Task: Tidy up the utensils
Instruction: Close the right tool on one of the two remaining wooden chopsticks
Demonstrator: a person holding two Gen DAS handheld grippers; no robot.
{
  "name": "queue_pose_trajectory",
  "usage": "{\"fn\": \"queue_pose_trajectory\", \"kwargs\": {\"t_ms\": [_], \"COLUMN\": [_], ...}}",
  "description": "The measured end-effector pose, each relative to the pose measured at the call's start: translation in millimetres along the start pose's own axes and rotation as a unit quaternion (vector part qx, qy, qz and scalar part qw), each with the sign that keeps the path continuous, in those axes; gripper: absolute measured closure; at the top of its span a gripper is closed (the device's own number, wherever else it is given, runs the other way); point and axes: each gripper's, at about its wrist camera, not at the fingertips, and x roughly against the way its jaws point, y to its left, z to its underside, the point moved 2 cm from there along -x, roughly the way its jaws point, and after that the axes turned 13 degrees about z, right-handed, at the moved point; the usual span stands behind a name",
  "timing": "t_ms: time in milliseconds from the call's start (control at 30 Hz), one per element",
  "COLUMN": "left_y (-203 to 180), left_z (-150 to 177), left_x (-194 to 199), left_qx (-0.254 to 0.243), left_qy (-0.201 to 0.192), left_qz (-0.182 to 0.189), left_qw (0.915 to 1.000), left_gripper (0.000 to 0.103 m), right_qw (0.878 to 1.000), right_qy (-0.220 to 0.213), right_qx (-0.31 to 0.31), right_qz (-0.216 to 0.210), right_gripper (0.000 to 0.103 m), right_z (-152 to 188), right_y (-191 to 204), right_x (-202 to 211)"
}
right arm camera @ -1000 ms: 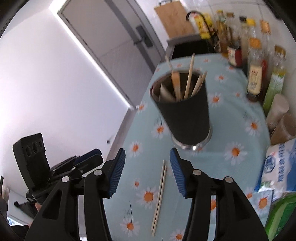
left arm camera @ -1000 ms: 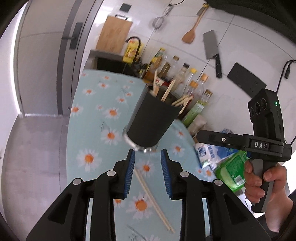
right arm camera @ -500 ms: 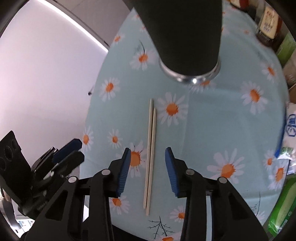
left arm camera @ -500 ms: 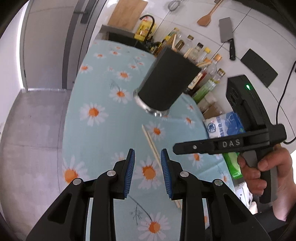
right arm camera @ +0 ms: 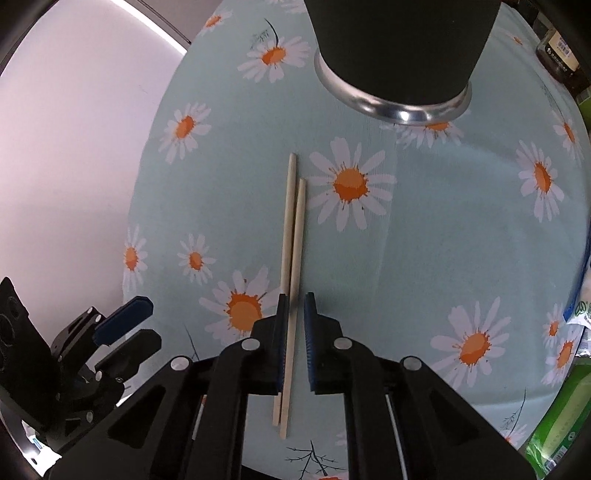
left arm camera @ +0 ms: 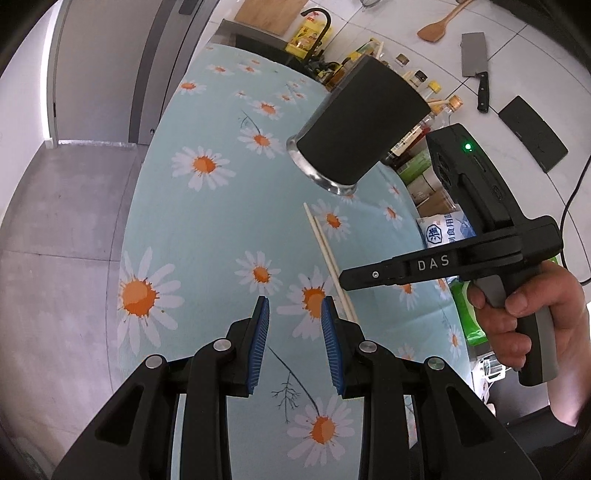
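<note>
Two pale wooden chopsticks [right arm camera: 291, 229] lie side by side on the daisy tablecloth [right arm camera: 443, 221], in front of a black utensil holder [right arm camera: 402, 44] with a metal base. My right gripper [right arm camera: 294, 299] points down over their near half, and its jaws are closing with both sticks between them; a thin gap shows at the right pad. In the left wrist view the chopsticks [left arm camera: 325, 243] run toward the holder [left arm camera: 362, 122], and the right gripper [left arm camera: 345, 281] reaches in from the right. My left gripper [left arm camera: 293, 314] hovers open and empty just left of the sticks.
Sauce bottles [left arm camera: 417, 77] line the wall behind the holder. A white and blue bag [left arm camera: 443, 232] and a green pack [left arm camera: 469, 314] lie at the table's right edge. A cleaver [left arm camera: 476, 59] and a wooden spatula [left arm camera: 439, 26] hang on the wall. The table drops to grey floor on the left.
Both grippers have come down toward the table. The right one tipped downward, settled over the chopsticks and narrowed its jaws around them. The left jaws kept their width.
</note>
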Motion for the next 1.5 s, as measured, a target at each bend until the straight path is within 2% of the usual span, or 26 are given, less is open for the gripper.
{"fn": "queue_pose_trajectory", "kwargs": {"t_ms": [333, 500, 767, 933, 1167, 1500], "left_y": [7.2, 6.4, -5.3, -18.1, -34.3, -52.8], "left_z": [0.8, 1.1, -1.6, -6.5, -8.7, -25.9], "left_x": [-6.4, -13.9, -25.0, -29.4, -44.6, -74.4], "left_qx": [0.012, 0.013, 0.002, -0.016, -0.013, 0.002], "left_qy": [0.010, 0.022, 0.032, 0.035, 0.043, 0.085], "left_qz": [0.013, 0.022, 0.026, 0.007, -0.029, -0.107], "left_qw": [0.9998, 0.9994, 0.9991, 0.9992, 0.9986, 0.9907], "left_gripper": [0.075, 0.075, 0.075, 0.075, 0.075, 0.075], "right_qw": [1.000, 0.998, 0.999, 0.998, 1.000, 0.995], "right_qy": [0.006, -0.001, 0.003, -0.014, -0.025, -0.077], "right_qx": [0.005, 0.010, -0.004, 0.015, 0.011, 0.008], "right_qz": [0.024, 0.056, 0.053, 0.051, 0.002, -0.060], "right_gripper": [0.094, 0.096, 0.099, 0.098, 0.098, 0.098], "right_z": [-11.2, -26.0, -35.5, -39.4, -32.5, -10.5], "right_y": [10.4, 25.1, 27.9, 22.4, -8.5, -62.0], "right_x": [-4.1, -4.0, -3.6, 0.1, 13.1, 58.1]}}
